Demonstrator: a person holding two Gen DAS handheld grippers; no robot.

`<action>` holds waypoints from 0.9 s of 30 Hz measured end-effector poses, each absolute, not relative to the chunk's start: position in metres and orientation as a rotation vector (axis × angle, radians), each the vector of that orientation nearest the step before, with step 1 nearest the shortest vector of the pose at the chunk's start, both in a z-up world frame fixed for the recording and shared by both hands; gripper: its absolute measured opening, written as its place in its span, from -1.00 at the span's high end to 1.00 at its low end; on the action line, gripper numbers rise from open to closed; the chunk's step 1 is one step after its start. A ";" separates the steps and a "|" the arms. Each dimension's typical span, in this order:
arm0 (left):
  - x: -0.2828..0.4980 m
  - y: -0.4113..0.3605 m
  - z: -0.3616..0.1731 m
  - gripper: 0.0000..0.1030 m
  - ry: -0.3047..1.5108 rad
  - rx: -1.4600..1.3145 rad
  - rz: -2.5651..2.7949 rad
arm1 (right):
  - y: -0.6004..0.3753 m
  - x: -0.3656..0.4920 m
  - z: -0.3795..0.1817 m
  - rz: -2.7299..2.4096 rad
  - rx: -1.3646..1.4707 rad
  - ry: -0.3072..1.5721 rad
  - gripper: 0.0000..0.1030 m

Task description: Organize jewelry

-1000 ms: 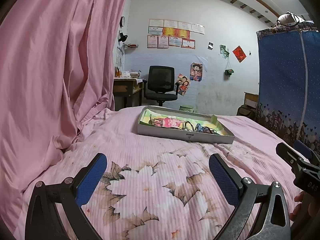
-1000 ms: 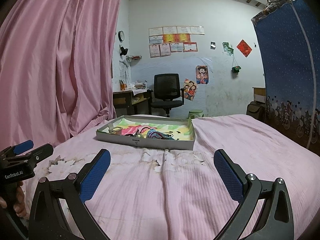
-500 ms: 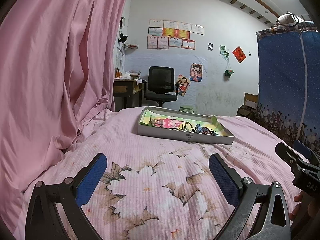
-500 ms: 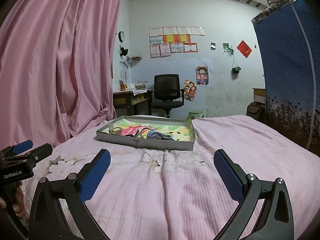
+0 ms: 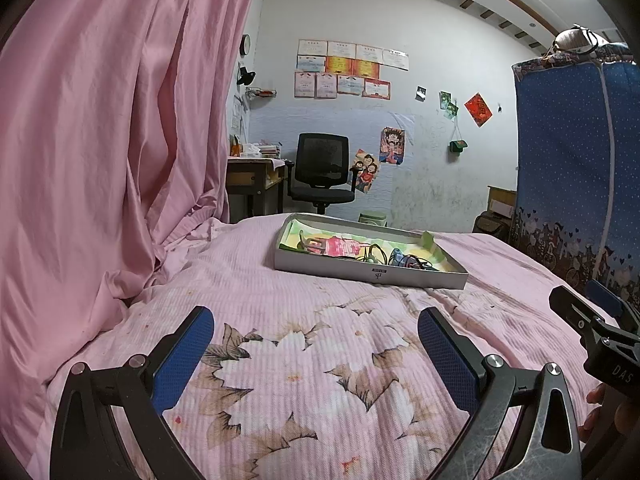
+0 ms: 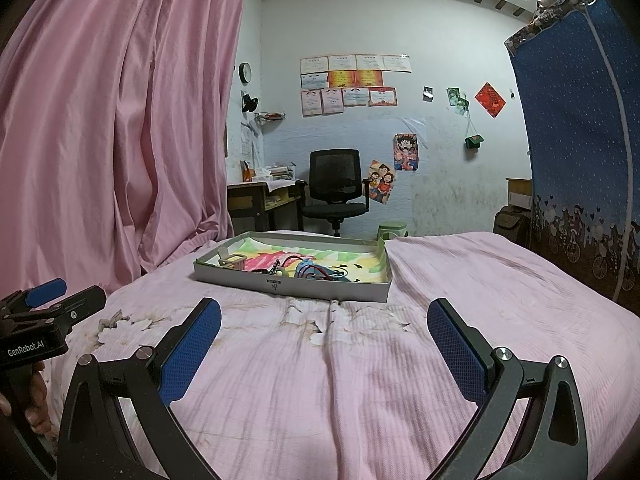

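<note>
Hand-held grippers (image 5: 312, 344) (image 6: 324, 340) both spread, empty — bare bedspread (image 6: 320, 380) before tray's (image 6: 288, 286) near edge.

Tray (image 5: 372, 274) on the bed (image 5: 300, 344), straight ahead of you.

Your jewelry (image 6: 310, 270) lies inside it, bunched toward the near wall. Curtain (image 5: 112, 140) hangs down to your left, wardrobe (image 5: 576, 168) stands right. Behind the bed: office chair (image 6: 336, 188), with the desk (image 6: 260, 194) on its left, both against the back wall.

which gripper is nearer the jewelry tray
Neither clearly: left gripper and right gripper both hover open over the bed, short of the tray, which lies ahead of each.
</note>
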State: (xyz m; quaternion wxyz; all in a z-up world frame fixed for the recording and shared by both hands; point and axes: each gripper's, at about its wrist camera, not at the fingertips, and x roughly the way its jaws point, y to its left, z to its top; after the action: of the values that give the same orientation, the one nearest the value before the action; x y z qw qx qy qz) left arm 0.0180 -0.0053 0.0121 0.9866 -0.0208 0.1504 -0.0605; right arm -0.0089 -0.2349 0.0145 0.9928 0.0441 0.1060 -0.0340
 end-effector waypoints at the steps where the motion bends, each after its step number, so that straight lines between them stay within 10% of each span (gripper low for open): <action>1: 0.018 -0.005 0.012 -0.99 0.302 -0.041 -0.122 | -0.234 -0.008 0.015 -0.068 0.088 0.213 -0.97; 27: 0.016 -0.005 0.010 -0.99 0.301 -0.041 -0.122 | -0.233 -0.008 0.016 -0.067 0.085 0.213 -0.97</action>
State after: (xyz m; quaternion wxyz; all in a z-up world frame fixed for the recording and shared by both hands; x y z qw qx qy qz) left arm 0.0159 -0.0054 0.0105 0.9866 -0.0206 0.1500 -0.0607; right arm -0.0077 -0.2332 0.0155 0.9929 0.0422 0.1063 -0.0335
